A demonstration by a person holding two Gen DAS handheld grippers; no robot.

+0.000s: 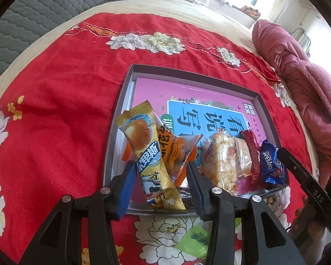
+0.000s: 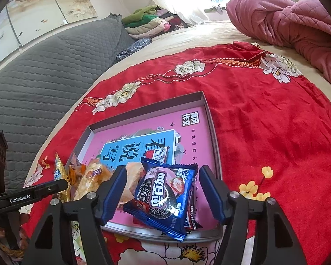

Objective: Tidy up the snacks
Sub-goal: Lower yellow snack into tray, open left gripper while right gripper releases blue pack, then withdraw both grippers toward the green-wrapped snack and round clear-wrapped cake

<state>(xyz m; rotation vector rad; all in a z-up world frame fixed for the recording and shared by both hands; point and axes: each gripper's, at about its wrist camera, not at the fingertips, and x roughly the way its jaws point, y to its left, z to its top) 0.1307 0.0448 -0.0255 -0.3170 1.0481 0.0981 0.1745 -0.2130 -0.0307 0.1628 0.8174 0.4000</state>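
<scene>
A shallow grey tray [image 1: 119,110] with a pink book inside lies on the red flowered cloth; it also shows in the right wrist view [image 2: 214,132]. Along its near edge lie a gold bread packet [image 1: 147,154], an orange snack [image 1: 178,152], a rice-cracker pack [image 1: 223,159], a red stick [image 1: 251,152] and a blue Oreo packet [image 1: 272,165]. My left gripper [image 1: 162,185] is open with the gold packet between its jaws. My right gripper [image 2: 160,195] is open around the Oreo packet [image 2: 165,196], which rests in the tray.
A green packet [image 1: 193,240] lies on the cloth in front of the tray, under the left gripper. A pink quilt [image 2: 287,22] is heaped at the far right. A grey quilted headboard [image 2: 44,66] and folded clothes [image 2: 150,24] stand at the left.
</scene>
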